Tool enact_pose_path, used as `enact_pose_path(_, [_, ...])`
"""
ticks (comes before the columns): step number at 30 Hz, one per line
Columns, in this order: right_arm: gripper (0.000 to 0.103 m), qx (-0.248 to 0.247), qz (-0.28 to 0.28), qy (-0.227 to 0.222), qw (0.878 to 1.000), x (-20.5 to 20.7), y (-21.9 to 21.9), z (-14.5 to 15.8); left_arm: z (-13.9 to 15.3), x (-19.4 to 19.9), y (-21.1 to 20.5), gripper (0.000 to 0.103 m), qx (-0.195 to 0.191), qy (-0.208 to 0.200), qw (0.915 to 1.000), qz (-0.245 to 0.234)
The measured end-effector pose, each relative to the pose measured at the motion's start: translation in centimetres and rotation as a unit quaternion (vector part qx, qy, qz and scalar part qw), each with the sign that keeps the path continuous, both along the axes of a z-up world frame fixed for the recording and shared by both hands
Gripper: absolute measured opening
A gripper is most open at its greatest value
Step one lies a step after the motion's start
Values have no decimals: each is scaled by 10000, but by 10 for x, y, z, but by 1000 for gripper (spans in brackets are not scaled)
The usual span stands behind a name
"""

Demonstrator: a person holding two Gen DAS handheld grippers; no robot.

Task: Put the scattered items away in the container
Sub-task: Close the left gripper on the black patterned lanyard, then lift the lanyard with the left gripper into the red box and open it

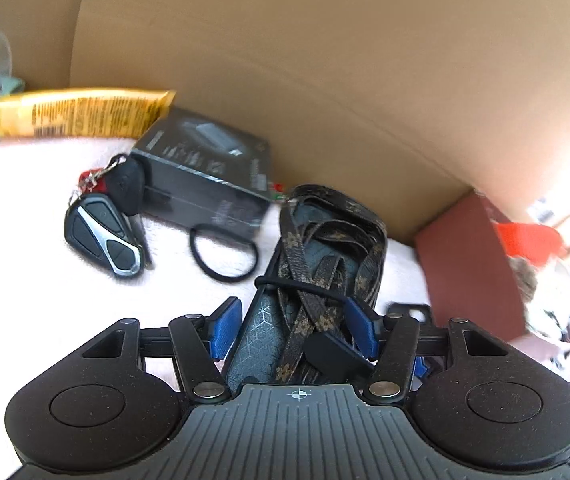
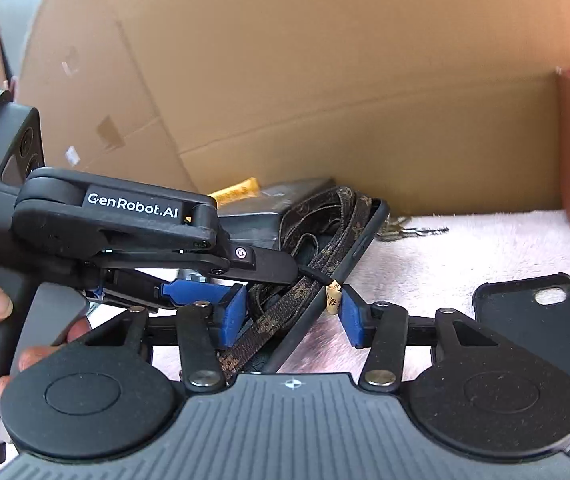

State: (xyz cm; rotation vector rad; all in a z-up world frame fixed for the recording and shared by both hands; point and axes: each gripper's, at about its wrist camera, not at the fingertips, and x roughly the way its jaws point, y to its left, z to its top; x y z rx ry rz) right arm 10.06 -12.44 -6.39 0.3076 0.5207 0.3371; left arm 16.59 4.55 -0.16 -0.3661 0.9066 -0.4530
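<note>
A phone case (image 1: 263, 332) wrapped in a patterned leather strap (image 1: 327, 248) and bound by a thin black elastic is being presented between both tools on a pale fleece cloth (image 1: 25, 280), in front of a tall cardboard wall (image 1: 325, 80). The left gripper (image 1: 293, 322) is being held around the bundle: its right blue pad is lying against the strap, while a gap is being left at the other pad, so a firm clamp cannot be confirmed. The right gripper (image 2: 291, 312) is being held unclenched, the case's edge and the strap passing between its pads without being pressed.

Risks being judged: the bundle is being supported loosely, so it may slide or tip out; the limp strap may snag on a pad or uncoil if the elastic slips. The motion blur suggests haste, which would be worsening both.

Still lying scattered are a glossy black box (image 1: 205, 184), two hard plastic key fobs (image 1: 105, 232) with chrome trim, a soft hair tie (image 1: 223, 252), a yellow squeezable tube (image 1: 81, 114) and a second, matte phone case (image 2: 533, 320). Which container is intended cannot be told with certainty.
</note>
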Motion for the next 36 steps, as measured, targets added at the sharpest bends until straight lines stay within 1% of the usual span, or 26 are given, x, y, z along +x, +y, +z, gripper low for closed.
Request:
enact_pose_path(3, [55,119,-83,-313,9994,-23,-6,12,17,-17,-5,69,-110,-194,9997,-97])
enact_pose_path(5, [55,70,-186,-551,9983,-29,3,22,33,-26,-17,69,-173,-361,9990,-189])
enact_pose_path(7, [55,-13,-307,-786,9964,-44,-2,33,47,-37,-29,69,-201,-551,9978,-298])
enact_pose_path(11, [55,-243,-664,-1208,9902,-69,-28,61,84,-52,-76,69,-270,-876,9936,-653])
enact_pose_path(13, [55,-326,-890,-1366,9861,-87,-49,81,99,-55,-108,69,-308,-1019,9907,-843])
enact_pose_path(15, [55,-422,-1150,-1476,9814,-95,-74,94,113,-58,-145,69,-324,-1126,9879,-1021])
enact_pose_path(19, [55,-492,-1690,-1538,9723,-102,-126,111,132,-59,-219,69,-272,-1282,9819,-1365])
enact_pose_path(22, [55,-559,-2058,-1495,9655,-107,-169,117,135,-54,-271,70,-188,-1317,9789,-1551])
enact_pose_path(24, [55,-603,-2208,-1408,9632,-105,-193,116,133,-52,-304,69,-147,-1385,9735,-1811])
enact_pose_path(25, [54,-595,-2177,-1327,9651,-100,-201,114,131,-52,-318,68,-14,-1445,9728,-1811])
enact_pose_path(26, [41,-556,-2096,-1202,9688,-92,-209,111,126,-50,-330,68,186,-1500,9730,-1744])
enact_pose_path(27, [37,-523,-2060,-1080,9712,-82,-215,108,122,-47,-339,69,349,-1529,9738,-1649])
enact_pose_path(28, [37,-661,-2169,-1008,9687,-72,-219,104,118,-45,-339,68,441,-1538,9763,-1457])
enact_pose_path(29, [39,-870,-2357,-908,9637,-61,-222,99,115,-40,-337,68,438,-1472,9786,-1368])
enact_pose_path(30, [40,-930,-2469,-739,9617,-52,-228,93,113,-36,-332,68,372,-1399,9798,-1376])
enact_pose_path(32, [40,-607,-2491,-634,9645,-49,-243,82,112,-33,-313,68,349,-1415,9802,-1343])
enact_pose_path(34, [40,-311,-2520,-766,9642,-60,-252,74,113,-32,-290,68,372,-1432,9801,-1323])
enact_pose_path(36, [41,-192,-2570,-949,9615,-74,-253,72,114,-33,-263,68,312,-1342,9818,-1310])
